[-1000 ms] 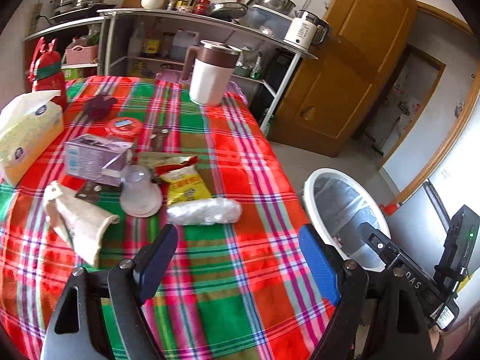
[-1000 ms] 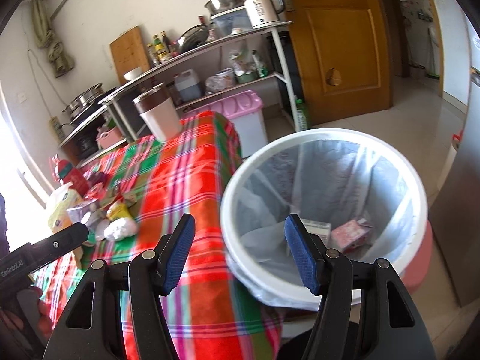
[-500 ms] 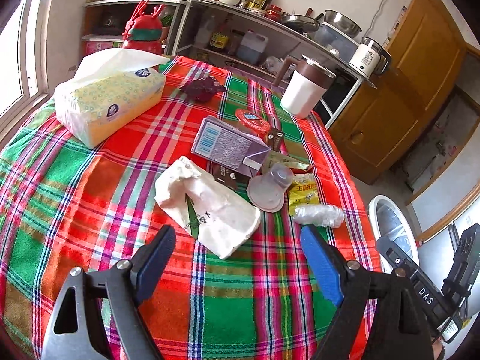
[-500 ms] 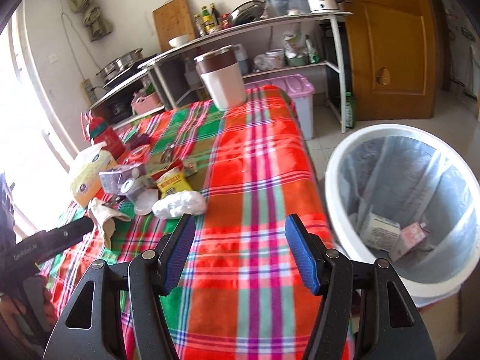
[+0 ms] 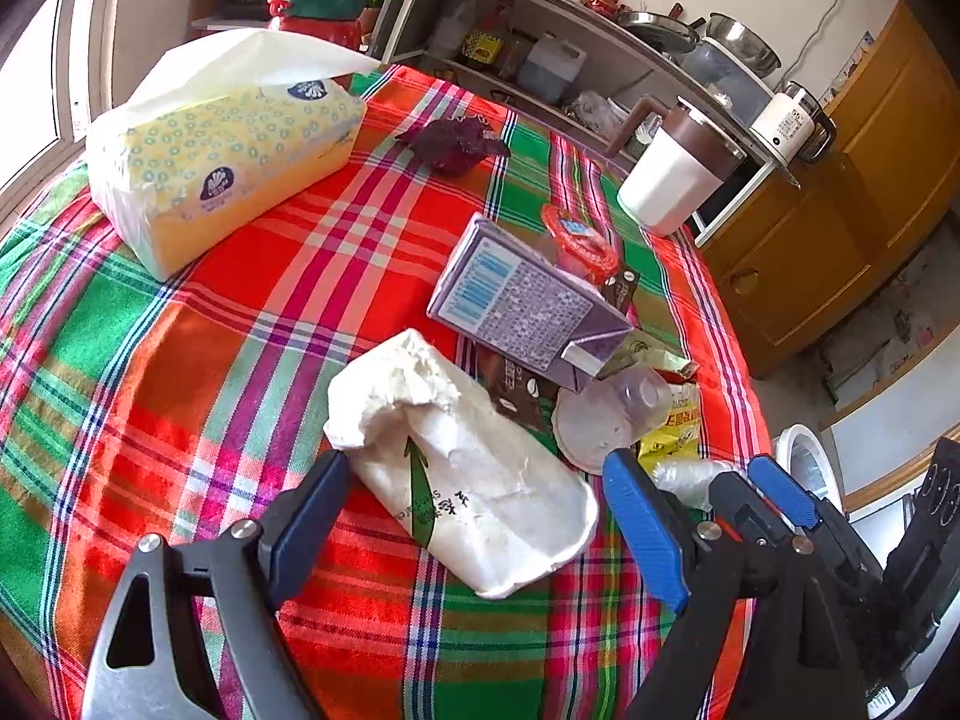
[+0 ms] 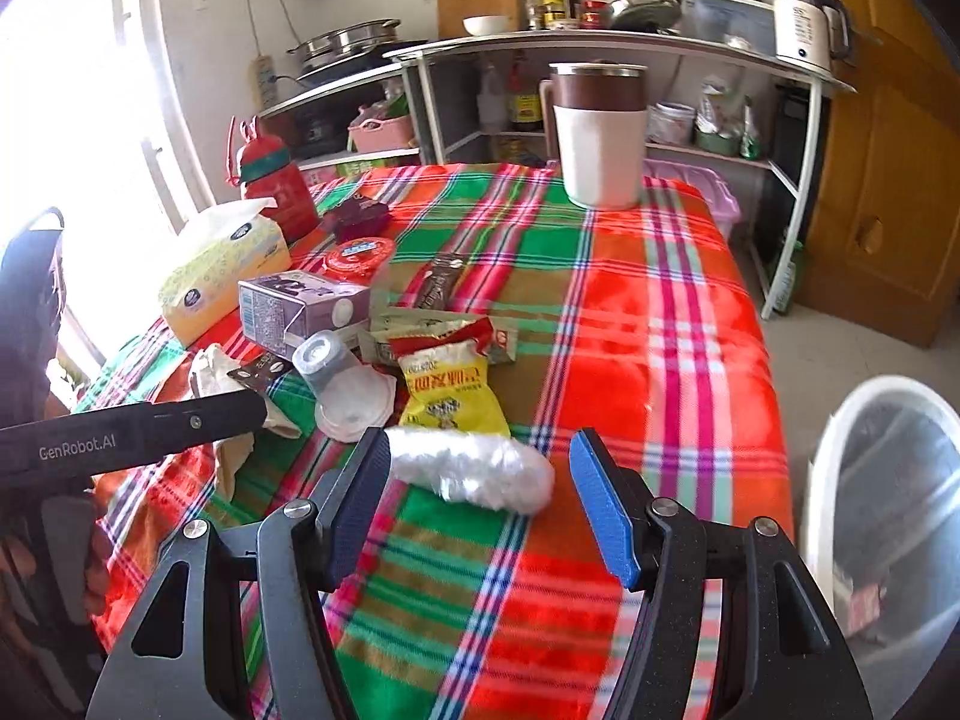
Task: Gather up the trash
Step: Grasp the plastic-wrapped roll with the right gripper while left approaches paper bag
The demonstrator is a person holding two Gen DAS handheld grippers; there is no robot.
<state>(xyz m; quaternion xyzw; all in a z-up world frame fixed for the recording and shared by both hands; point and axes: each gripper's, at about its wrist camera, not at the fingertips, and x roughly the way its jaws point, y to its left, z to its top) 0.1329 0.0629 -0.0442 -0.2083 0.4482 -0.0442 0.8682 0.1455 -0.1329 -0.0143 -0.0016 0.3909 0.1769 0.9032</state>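
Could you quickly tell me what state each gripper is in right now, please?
Left gripper: open, holding nothing, jaws either side of the white paper bag.
Right gripper: open, holding nothing, jaws around the clear plastic wad.

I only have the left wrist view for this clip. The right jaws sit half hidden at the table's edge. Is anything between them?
Observer: Yes. The right gripper is open, with a crumpled clear plastic wad lying on the tablecloth between its jaws, not clamped.
Operator: Does the bin hold anything? I see only a sliver of it.
Observer: The white bin has a clear liner, and at least one reddish carton lies at the bottom, blurred.
Operator: What sits just beyond the wad?
Observer: A yellow snack packet, torn open at its red top, lying flat.
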